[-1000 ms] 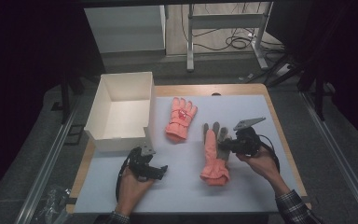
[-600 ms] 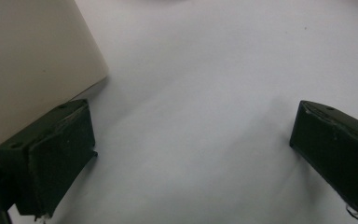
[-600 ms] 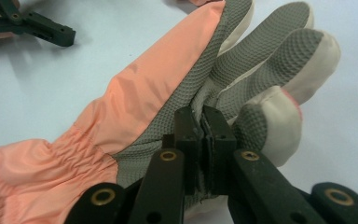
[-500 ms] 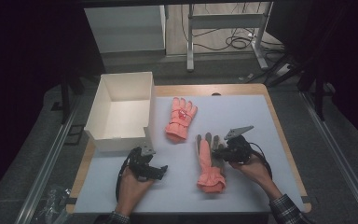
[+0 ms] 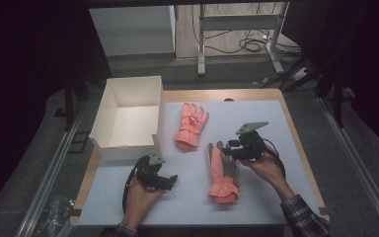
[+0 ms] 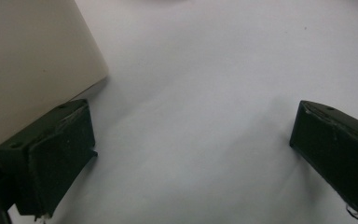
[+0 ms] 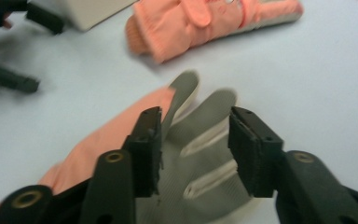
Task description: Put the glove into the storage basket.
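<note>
Two hands reach in from the near edge, each w/ a gripper. Right gripper (image 5: 233, 150) sits low over the near glove (image 5: 222, 173), jaws released, straddling its grey fingers. Left gripper (image 5: 164, 178) rests on the white worktop (image 5: 276, 128) beside the open white box (image 5: 128, 116), jaws released, grasping nothing. 2 knitted pink gloves; far glove (image 5: 191, 125) lies flat, approx. mid-worktop.

1. Near glove (image 5: 223, 174) (image 7: 121, 140): salmon-pink knit with grey palm and grey fingers, lying flat palm-up on the white table cover, cuff toward the person, fingers pointing away.
2. Far glove (image 5: 191, 125) (image 7: 205, 21): salmon-pink, back side up (small red-and-white patch on it), flat, just beside the white box (image 5: 128, 118).
</note>
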`<state>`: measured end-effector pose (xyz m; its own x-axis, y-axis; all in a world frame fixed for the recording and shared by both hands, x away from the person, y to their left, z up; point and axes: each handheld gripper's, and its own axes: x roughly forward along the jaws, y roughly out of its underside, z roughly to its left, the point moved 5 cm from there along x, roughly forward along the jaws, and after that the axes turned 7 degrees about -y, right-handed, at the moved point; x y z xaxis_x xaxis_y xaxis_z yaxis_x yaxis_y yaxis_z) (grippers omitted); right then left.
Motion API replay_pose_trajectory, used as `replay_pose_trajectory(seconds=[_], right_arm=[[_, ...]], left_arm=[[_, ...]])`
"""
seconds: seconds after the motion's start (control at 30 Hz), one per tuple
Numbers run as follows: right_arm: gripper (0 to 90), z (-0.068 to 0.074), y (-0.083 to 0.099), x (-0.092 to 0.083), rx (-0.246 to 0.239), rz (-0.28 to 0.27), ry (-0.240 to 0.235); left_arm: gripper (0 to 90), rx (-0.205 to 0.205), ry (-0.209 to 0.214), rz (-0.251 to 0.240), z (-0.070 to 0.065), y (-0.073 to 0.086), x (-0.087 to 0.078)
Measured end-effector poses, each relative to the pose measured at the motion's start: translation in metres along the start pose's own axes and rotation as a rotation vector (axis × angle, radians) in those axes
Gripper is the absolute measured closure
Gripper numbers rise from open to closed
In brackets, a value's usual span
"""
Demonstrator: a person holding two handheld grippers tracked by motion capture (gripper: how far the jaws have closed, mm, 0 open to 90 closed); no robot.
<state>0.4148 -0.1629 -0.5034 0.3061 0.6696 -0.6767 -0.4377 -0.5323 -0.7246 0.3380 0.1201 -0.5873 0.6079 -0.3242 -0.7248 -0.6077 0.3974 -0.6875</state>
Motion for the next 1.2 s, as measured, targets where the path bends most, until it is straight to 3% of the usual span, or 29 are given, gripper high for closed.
replay_pose_trajectory(seconds=[0.33, 0.47, 0.5, 0.87, 1.2], right_arm=[[43.6, -0.013, -0.037, 0.023, 0.010, -0.020, 0.016], [41.1, -0.016, -0.048, 0.036, 0.030, -0.012, 0.016], [39.9, -0.018, -0.055, 0.043, 0.056, -0.010, 0.009], [37.3, -0.030, -0.083, 0.075, 0.085, -0.012, 0.024], [38.3, -0.042, -0.101, 0.101, 0.062, 0.000, 0.032]], left_arm=[[0.0, 0.000, 0.001, 0.000, 0.000, 0.000, 0.000], [0.0, 0.001, 0.001, 0.000, 0.000, 0.000, 0.000], [0.0, 0.002, 0.000, 0.001, 0.000, 0.000, 0.000], [0.0, 0.001, 0.001, 0.000, 0.000, 0.000, 0.000], [0.0, 0.004, 0.001, 0.002, 0.000, 0.000, 0.000]])
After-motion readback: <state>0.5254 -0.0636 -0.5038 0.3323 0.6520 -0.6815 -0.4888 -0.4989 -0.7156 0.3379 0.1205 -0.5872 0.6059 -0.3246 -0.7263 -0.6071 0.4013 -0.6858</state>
